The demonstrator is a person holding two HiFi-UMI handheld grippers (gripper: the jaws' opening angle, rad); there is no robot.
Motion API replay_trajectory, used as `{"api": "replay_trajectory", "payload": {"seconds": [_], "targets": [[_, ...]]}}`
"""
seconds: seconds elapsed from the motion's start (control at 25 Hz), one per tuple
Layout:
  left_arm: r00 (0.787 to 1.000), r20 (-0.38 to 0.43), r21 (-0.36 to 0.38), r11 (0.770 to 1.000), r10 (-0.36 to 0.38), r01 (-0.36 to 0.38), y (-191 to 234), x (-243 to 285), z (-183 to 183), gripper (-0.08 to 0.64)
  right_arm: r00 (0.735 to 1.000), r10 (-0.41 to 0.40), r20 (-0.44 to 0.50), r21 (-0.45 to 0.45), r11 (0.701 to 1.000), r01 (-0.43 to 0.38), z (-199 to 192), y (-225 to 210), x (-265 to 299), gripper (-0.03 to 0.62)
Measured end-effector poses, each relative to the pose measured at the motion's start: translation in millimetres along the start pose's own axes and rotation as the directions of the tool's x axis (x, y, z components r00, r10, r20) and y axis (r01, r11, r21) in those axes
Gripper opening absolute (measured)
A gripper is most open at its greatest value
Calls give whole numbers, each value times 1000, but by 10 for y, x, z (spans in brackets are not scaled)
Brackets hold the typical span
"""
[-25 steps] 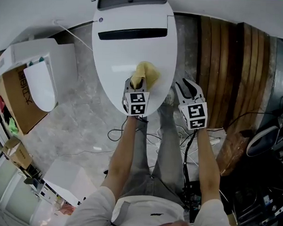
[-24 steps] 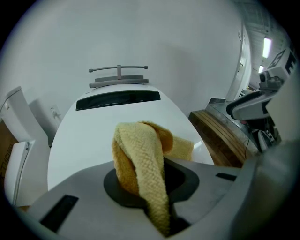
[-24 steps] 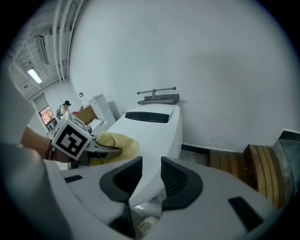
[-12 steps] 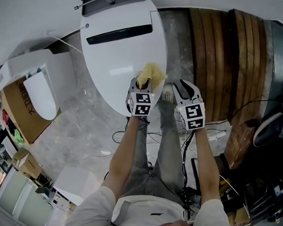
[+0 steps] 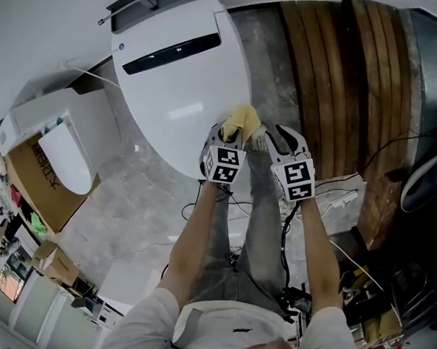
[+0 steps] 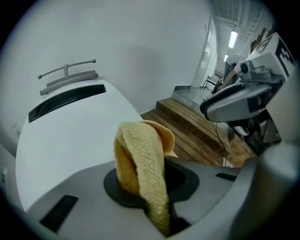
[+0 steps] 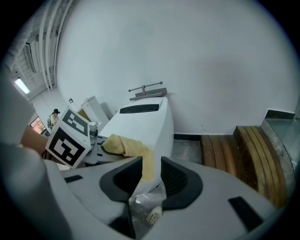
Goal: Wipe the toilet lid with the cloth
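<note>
The white toilet lid (image 5: 179, 82) is closed and fills the upper middle of the head view. My left gripper (image 5: 233, 137) is shut on a yellow cloth (image 5: 242, 120) at the lid's near right edge. In the left gripper view the cloth (image 6: 140, 159) bunches up between the jaws above the lid (image 6: 70, 136). My right gripper (image 5: 279, 139) hovers just right of the lid, off its edge, open with nothing in it. In the right gripper view its jaws (image 7: 151, 176) stand a little apart, and the cloth (image 7: 124, 145) and lid (image 7: 140, 124) lie ahead to the left.
Dark wooden steps (image 5: 331, 81) run along the right of the toilet. A cardboard box (image 5: 37, 177) and a loose white seat (image 5: 64, 156) sit at the left. Cables (image 5: 326, 204) trail on the grey stone floor by the person's legs.
My left gripper has drawn the cloth across the lid to its near right edge. The right gripper stays beside it, and the head view has swung so the toilet sits further left.
</note>
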State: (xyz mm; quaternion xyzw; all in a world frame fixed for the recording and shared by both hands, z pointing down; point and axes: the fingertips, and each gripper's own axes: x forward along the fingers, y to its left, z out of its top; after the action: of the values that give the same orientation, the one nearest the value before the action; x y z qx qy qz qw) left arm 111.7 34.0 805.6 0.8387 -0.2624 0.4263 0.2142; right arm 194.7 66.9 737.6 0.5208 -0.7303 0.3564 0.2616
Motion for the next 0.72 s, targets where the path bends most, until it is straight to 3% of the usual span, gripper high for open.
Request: {"api": "replay_trajectory", "payload": {"seconds": [0.32, 0.72], "targets": [[997, -30, 13, 997, -69, 70, -115, -145, -300, 80, 1000, 11, -29, 10, 1000, -10, -179, 239, -28, 138], [997, -29, -23, 997, -76, 75, 90, -427, -685, 80, 996, 69, -62, -46, 996, -72, -130, 773, 165, 138]]}}
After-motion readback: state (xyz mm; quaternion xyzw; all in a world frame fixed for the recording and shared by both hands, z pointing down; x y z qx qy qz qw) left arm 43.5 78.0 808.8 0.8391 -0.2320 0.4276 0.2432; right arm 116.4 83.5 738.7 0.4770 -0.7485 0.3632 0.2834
